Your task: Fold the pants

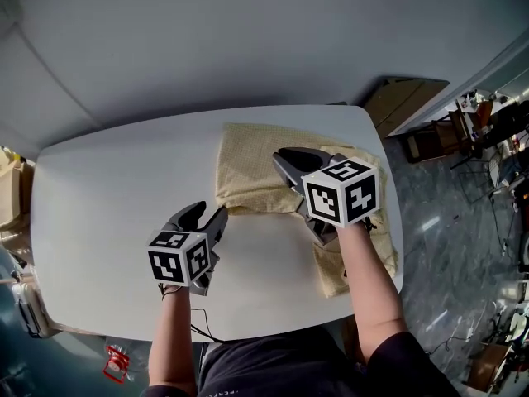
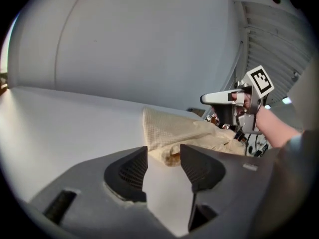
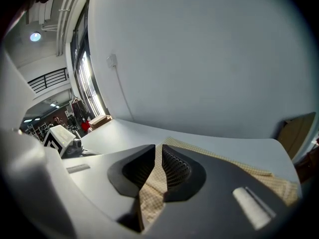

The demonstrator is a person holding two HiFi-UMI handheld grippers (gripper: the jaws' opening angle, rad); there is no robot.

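Beige pants [image 3: 149, 198] between right hand-held gripper [image 3: 159, 149] jaws, unseen overhead.

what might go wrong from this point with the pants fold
1. Cloth of the pants lies between the right gripper's narrowly parted jaws. Pulling away could snag it and drag the fold open.
2. Their near end lies by the table's edge and may slide off if tugged.
3. The left gripper is open and empty, so nothing pins the folded layer.

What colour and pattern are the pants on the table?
The pants are pale yellow with a fine check, clearest in the right gripper view.
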